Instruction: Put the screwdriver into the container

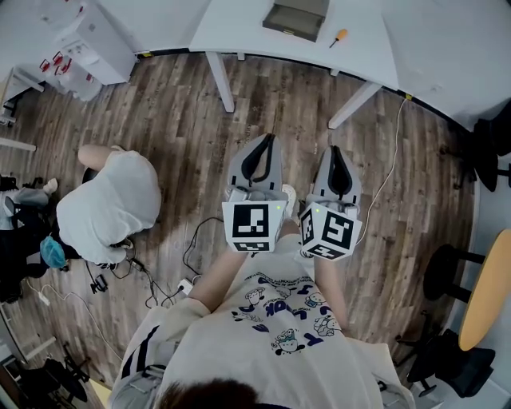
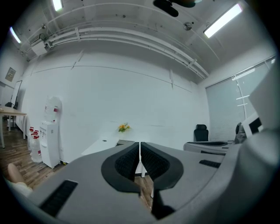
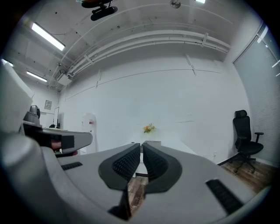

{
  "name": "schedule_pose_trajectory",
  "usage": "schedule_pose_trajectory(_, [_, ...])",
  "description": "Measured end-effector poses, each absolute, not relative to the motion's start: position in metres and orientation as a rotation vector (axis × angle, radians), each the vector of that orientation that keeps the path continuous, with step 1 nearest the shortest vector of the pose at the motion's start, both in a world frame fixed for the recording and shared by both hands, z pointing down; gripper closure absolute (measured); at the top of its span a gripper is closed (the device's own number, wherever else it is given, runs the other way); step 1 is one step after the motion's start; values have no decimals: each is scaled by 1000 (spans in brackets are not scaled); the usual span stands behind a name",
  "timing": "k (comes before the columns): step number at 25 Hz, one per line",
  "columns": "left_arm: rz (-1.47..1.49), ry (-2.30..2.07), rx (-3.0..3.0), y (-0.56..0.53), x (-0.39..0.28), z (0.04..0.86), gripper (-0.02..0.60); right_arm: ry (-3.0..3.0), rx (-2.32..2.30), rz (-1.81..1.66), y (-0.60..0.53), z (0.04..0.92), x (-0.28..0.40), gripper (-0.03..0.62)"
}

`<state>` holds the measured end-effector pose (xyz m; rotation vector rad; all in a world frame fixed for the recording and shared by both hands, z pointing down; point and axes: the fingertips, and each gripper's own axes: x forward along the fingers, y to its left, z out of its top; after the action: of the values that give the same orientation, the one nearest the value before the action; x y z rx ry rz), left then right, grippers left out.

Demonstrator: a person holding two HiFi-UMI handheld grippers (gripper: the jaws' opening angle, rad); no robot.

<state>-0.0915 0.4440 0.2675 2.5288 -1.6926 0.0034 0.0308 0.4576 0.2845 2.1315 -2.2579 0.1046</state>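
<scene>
A screwdriver [image 1: 339, 37] with an orange handle lies on the white table [image 1: 239, 28] at the far side of the room. Just left of it stands the grey-green container [image 1: 296, 17]. Both grippers are held side by side over the wooden floor, well short of the table and pointing towards it. My left gripper [image 1: 268, 139] is shut with nothing between its jaws, and in its own view the pads [image 2: 131, 158] meet. My right gripper [image 1: 336, 150] is also shut and empty, its pads [image 3: 154, 162] touching. The container [image 3: 151, 142] shows small and far beyond the right jaws.
A person in a white shirt [image 1: 110, 206] crouches on the floor to the left, with cables [image 1: 185, 275] trailing nearby. Table legs [image 1: 223, 81] stand ahead. A water dispenser [image 1: 97, 38] is at the far left and office chairs [image 1: 451, 359] at the right. Yellow flowers [image 2: 124, 127] sit on the table.
</scene>
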Motion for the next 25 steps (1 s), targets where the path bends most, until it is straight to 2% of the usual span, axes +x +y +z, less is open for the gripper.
schedule_pose_trajectory(14, [2,-1809,2467,350,-70,260,558,-2358,2041,99,352,278,47,554])
schedule_pose_trajectory(25, [16,-1869,2437,274,-32,253,558,-2402,2016,102,270,271,84,555])
